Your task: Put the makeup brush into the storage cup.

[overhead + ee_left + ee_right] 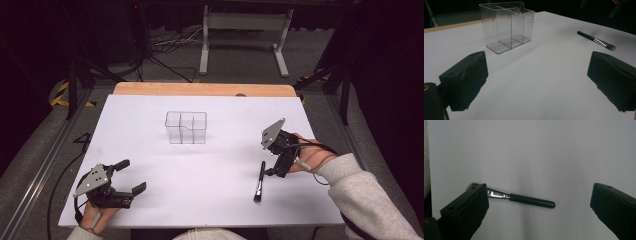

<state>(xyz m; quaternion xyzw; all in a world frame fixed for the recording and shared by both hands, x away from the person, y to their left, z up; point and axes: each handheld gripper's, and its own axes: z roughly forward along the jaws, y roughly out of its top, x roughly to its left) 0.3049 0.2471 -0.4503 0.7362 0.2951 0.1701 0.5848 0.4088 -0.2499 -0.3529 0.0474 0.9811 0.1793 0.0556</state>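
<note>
The right gripper [274, 161] hangs just above the black makeup brush [259, 182], its 2 jaws spread wide and holding nothing; in the right gripper view the brush [524, 199] lies flat on the white table [200, 200] between them, bristle end by the left jaw. The left gripper [131, 176] rests at the near left corner, equally wide open and empty. A clear 3-compartment organizer [186, 127] stands upright toward the far middle, well apart from the brush.

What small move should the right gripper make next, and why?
Probably lower the right gripper and close it on the brush. Its jaws are open and stand on either side of the brush, which lies flat on the white table, apart from the clear organizer.
</note>
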